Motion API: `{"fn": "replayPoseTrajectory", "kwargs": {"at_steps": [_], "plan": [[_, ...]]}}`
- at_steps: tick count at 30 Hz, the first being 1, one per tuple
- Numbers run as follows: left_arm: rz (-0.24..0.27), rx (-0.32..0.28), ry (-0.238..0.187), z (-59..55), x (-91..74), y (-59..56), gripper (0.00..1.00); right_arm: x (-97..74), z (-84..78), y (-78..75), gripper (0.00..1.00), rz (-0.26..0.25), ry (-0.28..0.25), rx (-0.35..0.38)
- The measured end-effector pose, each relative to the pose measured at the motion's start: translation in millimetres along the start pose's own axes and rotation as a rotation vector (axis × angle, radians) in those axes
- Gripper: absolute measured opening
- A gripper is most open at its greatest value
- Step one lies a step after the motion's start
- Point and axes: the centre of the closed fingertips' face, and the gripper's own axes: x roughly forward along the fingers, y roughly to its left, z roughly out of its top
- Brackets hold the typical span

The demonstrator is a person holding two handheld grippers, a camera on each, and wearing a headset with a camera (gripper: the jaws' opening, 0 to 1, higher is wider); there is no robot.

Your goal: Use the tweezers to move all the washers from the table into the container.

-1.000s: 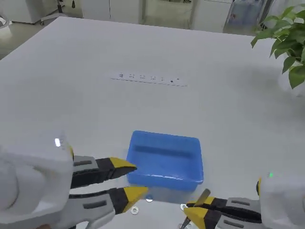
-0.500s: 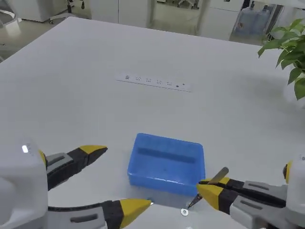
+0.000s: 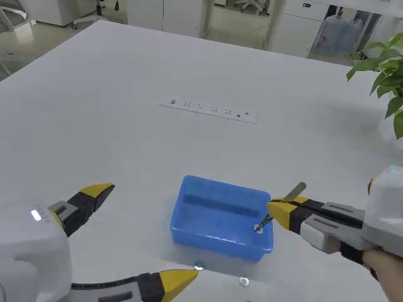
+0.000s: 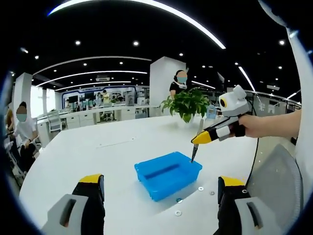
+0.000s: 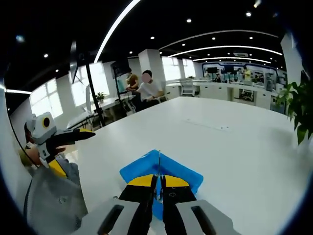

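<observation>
The right gripper [image 3: 278, 207] has its jaws closed on the tweezers [image 3: 265, 221]. The tips of the tweezers are pressed nearly together and seem to pinch one small washer [image 3: 259, 229] just over the near right corner of the blue container [image 3: 214, 211]. The left gripper [image 3: 151, 230] is wide open and holds nothing, to the left of the container, and two more washers [image 3: 244, 282] lie on the white table [image 3: 126, 126] just in front of it.
</observation>
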Motion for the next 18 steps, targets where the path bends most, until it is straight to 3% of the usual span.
{"fn": "replayPoseTrajectory", "kwargs": {"at_steps": [4, 9, 13, 18], "plan": [[0.012, 0.017, -0.029, 6.4, -0.8, 2.6, 0.99, 14.0, -5.9, -8.8, 0.02, -0.013, 0.021, -0.019], [0.013, -0.005, -0.073, 12.2, -3.9, 4.5, 0.99, 27.6, -16.2, -18.2, 0.02, -0.02, 0.048, -0.03], [0.02, 0.023, -0.064, 10.7, -3.8, 5.8, 0.99, 37.3, -26.1, -24.8, 0.02, -0.015, 0.063, -0.026], [0.014, -0.002, -0.076, 11.7, -4.9, 6.4, 0.99, 46.1, -39.4, -22.0, 0.02, -0.002, 0.094, -0.048]]}}
